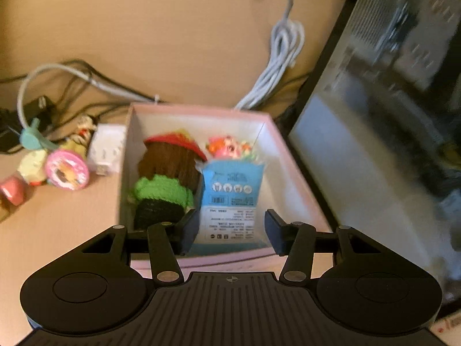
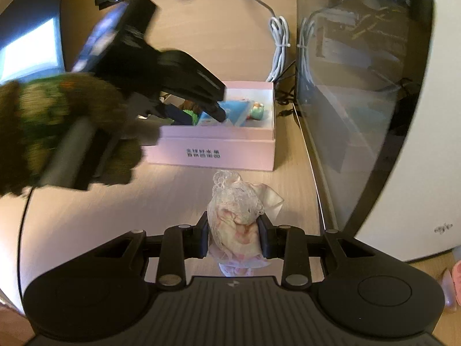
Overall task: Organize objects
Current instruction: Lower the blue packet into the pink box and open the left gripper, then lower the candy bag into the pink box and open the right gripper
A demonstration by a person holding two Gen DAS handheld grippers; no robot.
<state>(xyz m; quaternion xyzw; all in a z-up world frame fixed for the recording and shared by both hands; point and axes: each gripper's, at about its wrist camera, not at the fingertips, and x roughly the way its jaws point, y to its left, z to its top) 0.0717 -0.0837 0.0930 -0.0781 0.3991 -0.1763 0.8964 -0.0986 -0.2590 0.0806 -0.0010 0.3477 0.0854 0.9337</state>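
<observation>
Left hand-held gripper hangs over the pink box with its fingers apart, straddling a blue packet that stands inside the box beside a knitted toy. Right hand-held gripper is clamped on a lace pouch above the surface, just in front of the box, which sits beside a monitor with white cables behind it.

Left wrist view looks down close into the pink box; right views it from farther back.
</observation>
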